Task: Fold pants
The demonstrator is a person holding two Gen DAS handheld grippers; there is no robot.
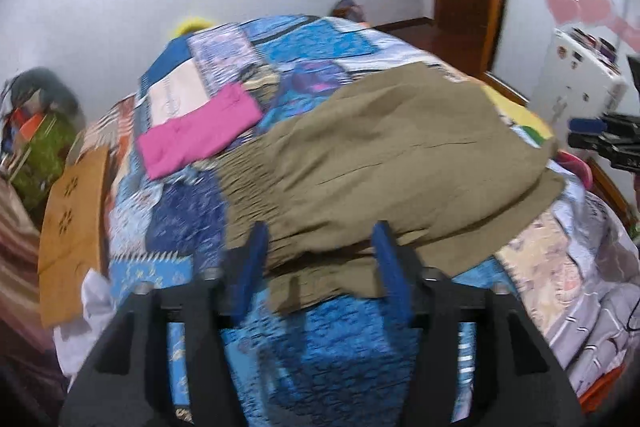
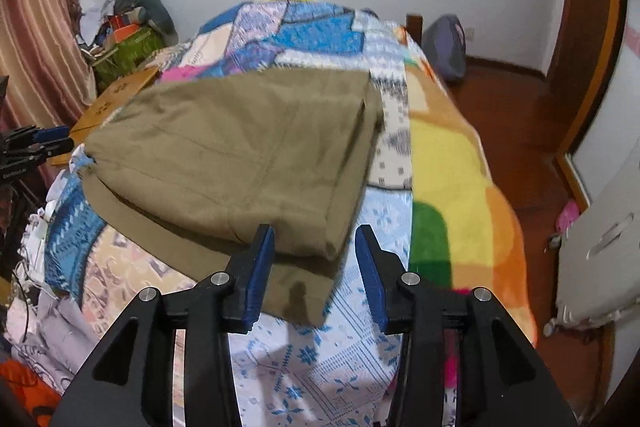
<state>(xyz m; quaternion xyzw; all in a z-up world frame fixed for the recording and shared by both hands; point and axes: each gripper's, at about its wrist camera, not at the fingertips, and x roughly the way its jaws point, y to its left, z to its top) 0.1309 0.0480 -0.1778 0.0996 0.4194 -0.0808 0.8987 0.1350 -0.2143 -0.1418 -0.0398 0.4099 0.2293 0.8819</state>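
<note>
Olive-khaki cotton pants [image 1: 380,163] lie folded over on the patchwork-quilted bed [image 2: 320,347], beside the folded pink garment [image 1: 196,131]. Soft, light, floppy; judge they'll sag. Both your hand-held grippers, left [image 1: 320,255] and right [image 2: 316,259], stand open, empty. Pinch near-edge corners.

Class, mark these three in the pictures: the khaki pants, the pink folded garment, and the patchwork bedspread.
khaki pants [image 2: 240,155], right wrist view, middle of the folded top layer.
pink folded garment [image 1: 196,131], left wrist view, centre of its upper face.
patchwork bedspread [image 1: 320,347], left wrist view, bare blue patch near the camera.
</note>
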